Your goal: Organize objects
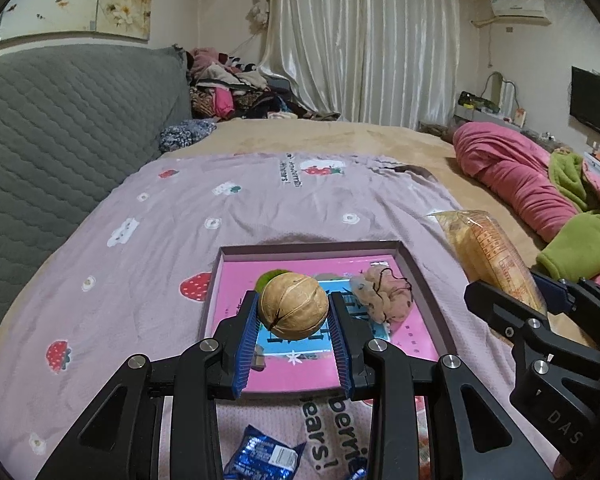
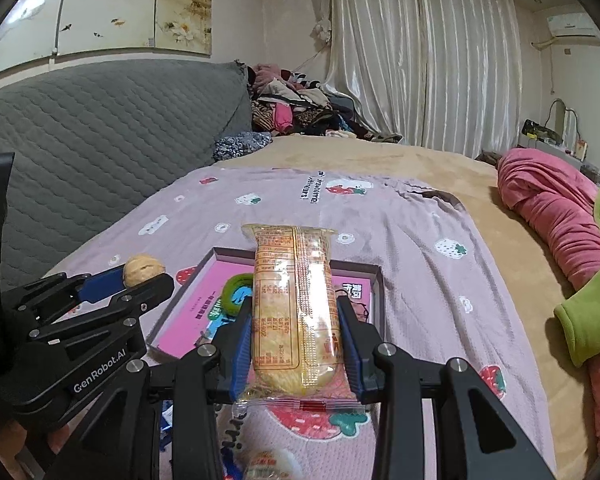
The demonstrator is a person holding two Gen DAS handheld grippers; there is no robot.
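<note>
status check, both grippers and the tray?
Left gripper shut on walnut, above pink tray. Right gripper shut on cracker packet. Tray holds green item and scrunchie. Nothing blocking.

I see soft, even indoor light, moderately bright; source probably overhead, not in view. Closed curtains (image 1: pixel 364 40) show sheen streaks. Faint shadow beyond far rim of pink tray (image 1: pixel 416 268). Glare band down clear snack wrapper (image 2: pixel 296 308). Strong fisheye bend, black vignette in corners. Nearest gripper links slightly soft; mid-bed sharp, far room detail muddy.
</note>
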